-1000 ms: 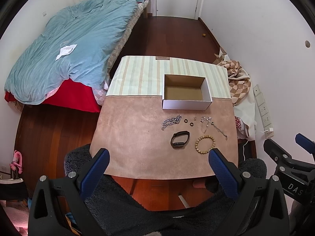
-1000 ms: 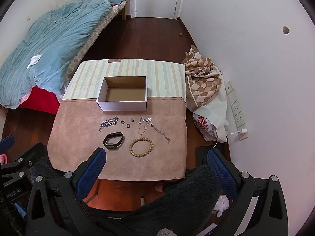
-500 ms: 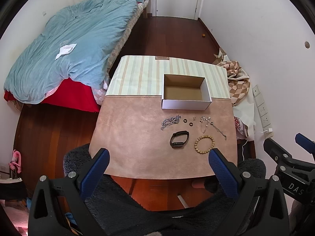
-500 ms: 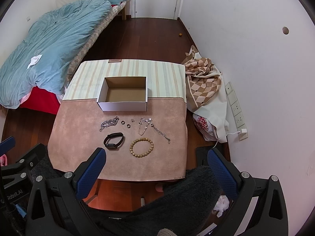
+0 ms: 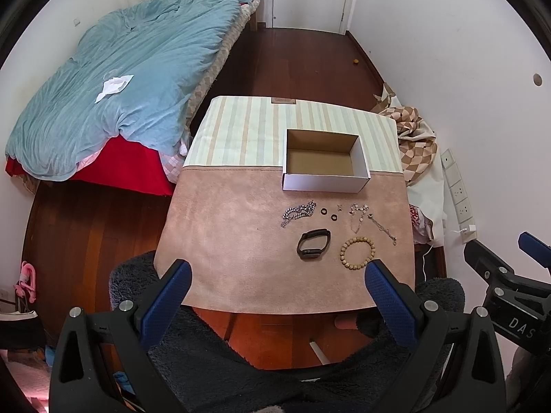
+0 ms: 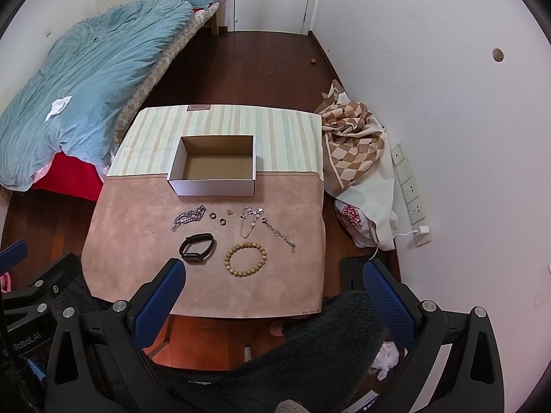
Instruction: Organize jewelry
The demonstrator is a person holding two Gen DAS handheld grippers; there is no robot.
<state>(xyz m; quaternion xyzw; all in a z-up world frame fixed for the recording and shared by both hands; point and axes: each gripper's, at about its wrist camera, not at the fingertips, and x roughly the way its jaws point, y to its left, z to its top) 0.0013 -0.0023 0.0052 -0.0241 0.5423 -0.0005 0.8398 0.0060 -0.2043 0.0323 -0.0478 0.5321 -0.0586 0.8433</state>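
Note:
An open, empty cardboard box (image 5: 325,164) (image 6: 216,170) stands on a small table (image 5: 234,241) (image 6: 137,241). In front of it lie a silver chain (image 5: 298,212) (image 6: 188,217), two small dark rings (image 5: 328,214) (image 6: 217,218), thin silver chains (image 5: 370,222) (image 6: 265,225), a black wristband (image 5: 313,243) (image 6: 197,247) and a wooden bead bracelet (image 5: 357,252) (image 6: 246,255). My left gripper (image 5: 277,275) and right gripper (image 6: 273,275) are both open and empty, held high above the table's near edge.
A bed with a blue quilt (image 5: 113,79) (image 6: 86,69) is to the left. A checked cloth and bags (image 5: 415,144) (image 6: 354,158) lie to the right by the wall. A dark fuzzy seat (image 5: 241,361) sits below the table's near edge.
Both views have shifted very slightly; the table and jewelry sit a touch higher in the frames. Both grippers stay open.

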